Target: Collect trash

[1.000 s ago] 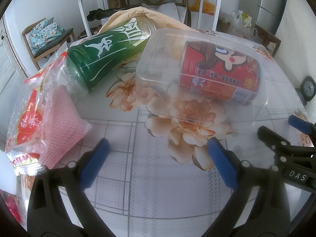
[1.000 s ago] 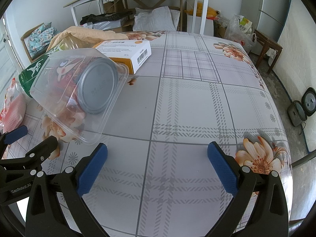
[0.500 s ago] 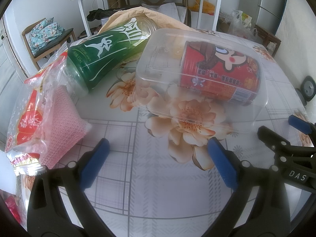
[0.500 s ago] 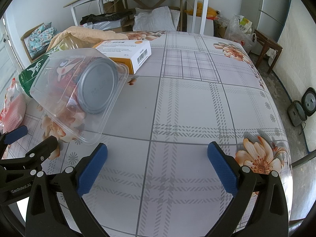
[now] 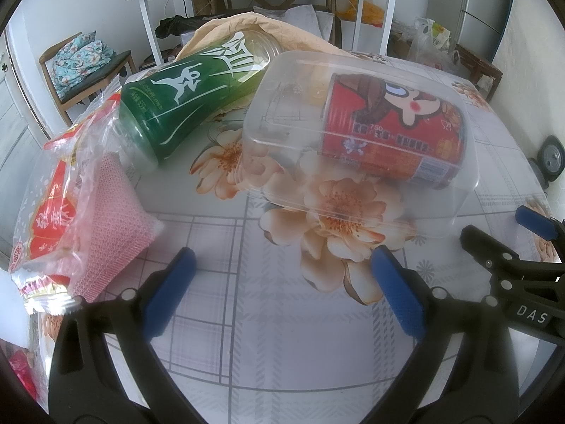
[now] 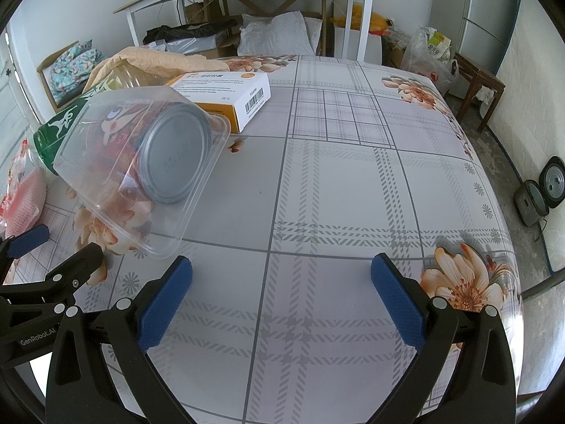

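Soft, bright daylight fills both fisheye views, casting only faint shadows on the floral plaid tablecloth (image 6: 353, 183). The clear plastic clamshell container (image 5: 356, 130) shows mild sheen. Edges bend strongly, corners vignette black, and the left view looks slightly hazy.

Clear glossy plastic is seen on the container (image 5: 356, 120); printed metal on the red can (image 5: 392, 130) inside, matt grey at its end. Crinkled film wraps the snack bag (image 5: 53, 212). Glossy floral plastic covers the tabletop (image 6: 353, 183); cardboard forms the box (image 6: 226, 95).
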